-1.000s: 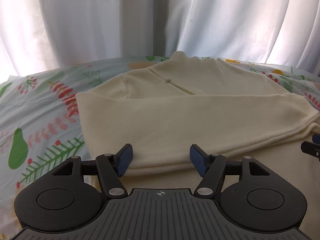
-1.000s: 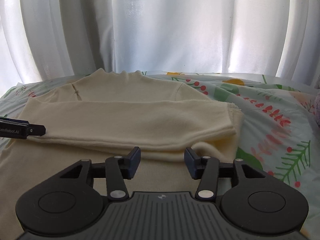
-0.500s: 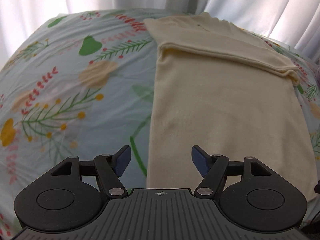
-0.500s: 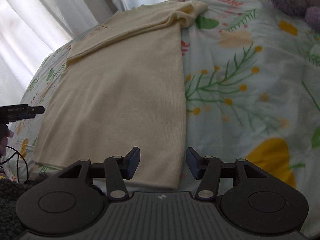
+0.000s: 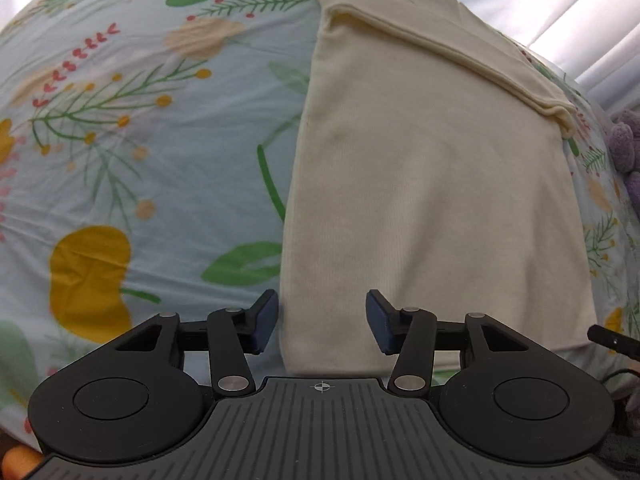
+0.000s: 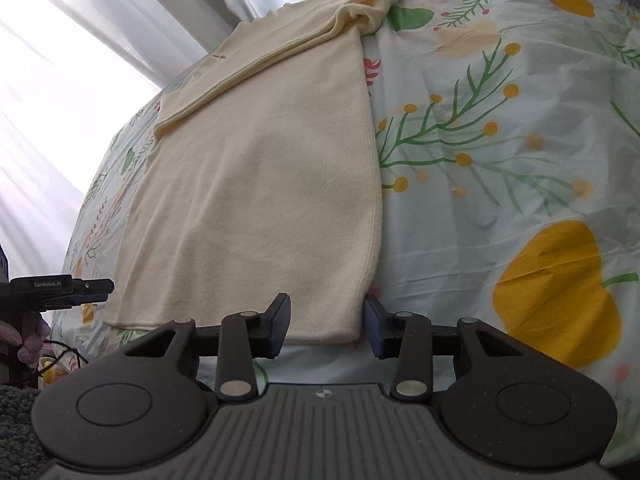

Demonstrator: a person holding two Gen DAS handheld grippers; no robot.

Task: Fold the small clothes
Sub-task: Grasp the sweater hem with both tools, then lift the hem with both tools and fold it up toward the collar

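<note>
A cream long-sleeved top (image 5: 432, 184) lies flat on the floral bed sheet (image 5: 120, 140), its sleeves folded across the far end; it also shows in the right wrist view (image 6: 260, 184). My left gripper (image 5: 322, 322) is open, its jaws straddling the near left corner of the hem. My right gripper (image 6: 325, 326) is open, its jaws straddling the near right corner of the hem. The left gripper's tip (image 6: 86, 286) shows at the left of the right wrist view, and the right gripper's tip (image 5: 612, 342) at the right of the left wrist view.
White curtains (image 6: 100, 40) hang behind the bed. A purple plush toy (image 5: 626, 152) lies at the right side of the bed. A hand with a cable (image 6: 32, 344) shows at the lower left of the right wrist view.
Both grippers have pulled back from the folded sleeves at the far end to the near hem, and moved closer to its two corners. Both stay open.
</note>
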